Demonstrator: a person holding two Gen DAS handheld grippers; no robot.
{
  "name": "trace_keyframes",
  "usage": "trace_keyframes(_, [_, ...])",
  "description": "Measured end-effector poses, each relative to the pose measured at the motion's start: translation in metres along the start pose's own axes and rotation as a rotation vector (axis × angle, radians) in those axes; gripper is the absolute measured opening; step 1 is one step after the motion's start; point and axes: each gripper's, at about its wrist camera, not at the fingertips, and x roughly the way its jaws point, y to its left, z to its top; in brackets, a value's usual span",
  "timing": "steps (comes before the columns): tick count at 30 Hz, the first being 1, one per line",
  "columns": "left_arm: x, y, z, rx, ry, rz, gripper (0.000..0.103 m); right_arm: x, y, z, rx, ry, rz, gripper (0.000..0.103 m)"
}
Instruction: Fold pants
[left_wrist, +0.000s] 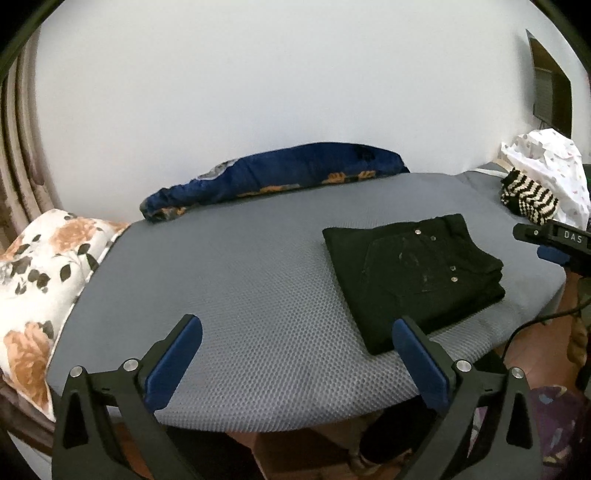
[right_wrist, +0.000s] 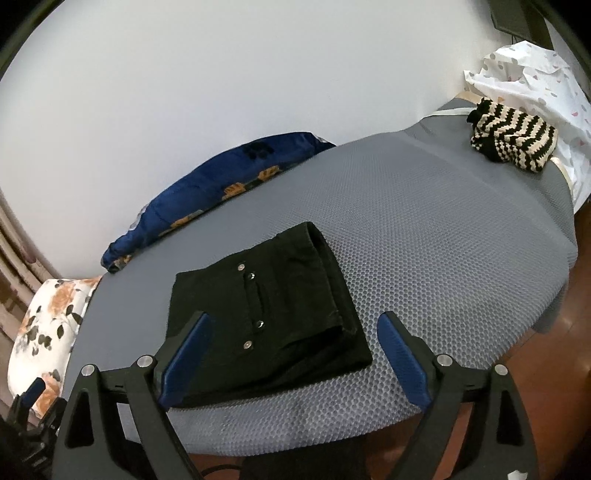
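Observation:
Black pants (left_wrist: 413, 280) lie folded into a compact stack with metal studs on top, on the grey mesh mattress (left_wrist: 236, 280) near its front edge. They also show in the right wrist view (right_wrist: 269, 317). My left gripper (left_wrist: 295, 325) is open and empty, held above the mattress front, left of the pants. My right gripper (right_wrist: 295, 321) is open and empty, just in front of and above the pants, not touching them. The right gripper's body (left_wrist: 554, 240) shows at the right edge of the left wrist view.
A blue patterned blanket (left_wrist: 273, 181) lies along the wall. A floral pillow (left_wrist: 40, 291) is at the left end. A black-and-cream striped knit (right_wrist: 513, 136) and a white spotted garment (right_wrist: 535, 77) sit at the right end. Wooden floor (right_wrist: 554, 350) lies beyond the mattress edge.

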Motion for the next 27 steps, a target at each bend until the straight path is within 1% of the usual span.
trace_keyframes(5, [-0.01, -0.004, -0.002, 0.008, -0.012, 0.001, 0.102, -0.011, 0.001, -0.001, -0.001, -0.029, 0.012, 0.095])
trace_keyframes(9, [-0.01, -0.007, -0.006, 0.019, -0.003, 0.003, 0.102, -0.006, -0.001, -0.002, 0.01, -0.008, 0.015, 0.095])
trace_keyframes(14, [-0.009, -0.009, -0.009, 0.014, 0.01, -0.008, 0.102, -0.001, 0.001, -0.004, -0.007, 0.003, 0.003, 0.095])
trace_keyframes(22, [-0.01, -0.009, -0.01, 0.013, 0.008, -0.01, 0.102, 0.002, 0.002, -0.007, -0.01, 0.014, -0.008, 0.096])
trace_keyframes(27, [-0.013, -0.011, -0.013, 0.008, -0.011, -0.016, 0.102, 0.004, 0.001, -0.007, -0.011, 0.019, -0.014, 0.096])
